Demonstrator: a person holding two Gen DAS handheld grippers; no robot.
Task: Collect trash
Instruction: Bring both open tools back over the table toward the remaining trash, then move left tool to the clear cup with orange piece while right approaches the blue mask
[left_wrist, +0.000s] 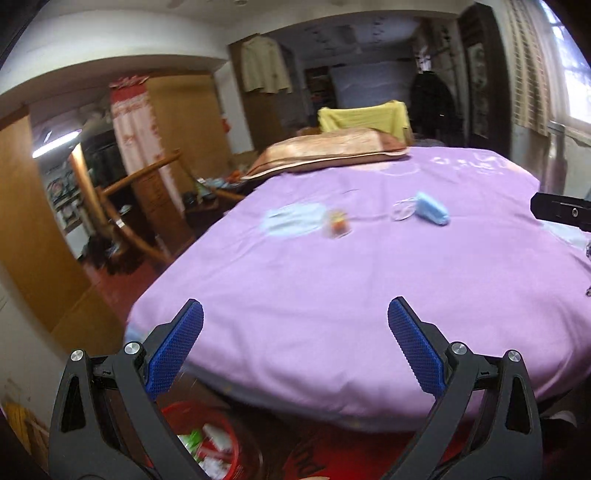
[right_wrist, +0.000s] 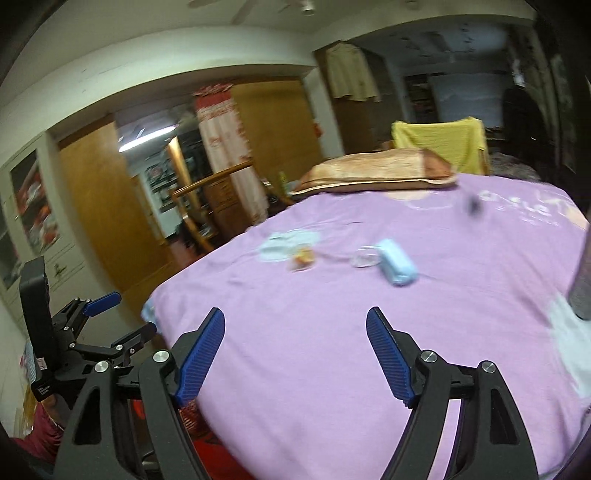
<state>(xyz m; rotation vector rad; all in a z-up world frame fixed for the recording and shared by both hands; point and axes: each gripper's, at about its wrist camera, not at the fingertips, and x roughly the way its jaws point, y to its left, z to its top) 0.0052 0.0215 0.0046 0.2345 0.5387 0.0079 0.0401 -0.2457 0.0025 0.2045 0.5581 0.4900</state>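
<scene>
Bed: my view fills with a purple-covered bed (left_wrist: 332, 295), brown pillow (left_wrist: 328, 153) at 12 o'clock.
Walls: wooden wardrobe (left_wrist: 33, 229) at 9 o'clock.
Window: curtained window (left_wrist: 569, 74) at 2 o'clock.
Floor: red floor (left_wrist: 122, 284).

Both wrist views across bed (left_wrist: 332, 295)

Near bed: the purple bed (left_wrist: 332, 302) lies bare from its near edge to the litter, open to either tool
Mid bed: flat mask (left_wrist: 291, 220), wrapper (left_wrist: 338, 226) and rolled mask (left_wrist: 432, 211) lie in a row, gaps between them
Far bed: pillow (left_wrist: 328, 153) blocks the head end
Left floor: red bin (left_wrist: 207, 443) below the bed's corner, wooden chair (left_wrist: 122, 199) beyond
Right edge: grey cylinder (right_wrist: 583, 284) stands there
</scene>
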